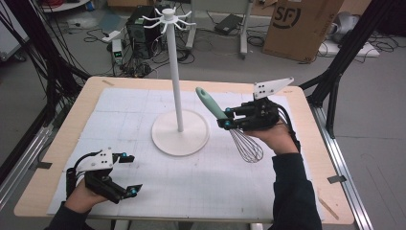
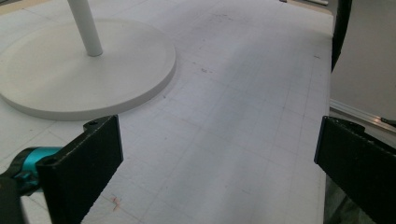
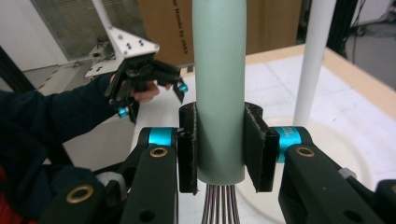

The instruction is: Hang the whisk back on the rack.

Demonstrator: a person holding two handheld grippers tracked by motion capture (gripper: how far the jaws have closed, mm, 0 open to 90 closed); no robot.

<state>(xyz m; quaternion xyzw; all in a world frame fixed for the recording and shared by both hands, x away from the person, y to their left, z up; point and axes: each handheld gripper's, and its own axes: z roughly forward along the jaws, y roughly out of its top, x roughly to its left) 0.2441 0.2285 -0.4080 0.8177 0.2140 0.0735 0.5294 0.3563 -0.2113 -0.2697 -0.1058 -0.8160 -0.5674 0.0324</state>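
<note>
Right gripper [image 1: 226, 119] clenched on the whisk [image 1: 230, 123], held aloft just right of the white stand [image 1: 177, 79]; left gripper [image 1: 129, 175] released, idle; next, lifting its handle up to a hook, I'd say

I see a whisk [image 1: 230, 128] of shiny metal wires on a smooth, matt green plastic handle, matt black pads [image 3: 187, 149] pressed to it; the stand [image 1: 178, 127] looks smooth white, the mat [image 1: 215, 177] matt and gridded, the table [image 1: 91, 91] pale wood.
</note>
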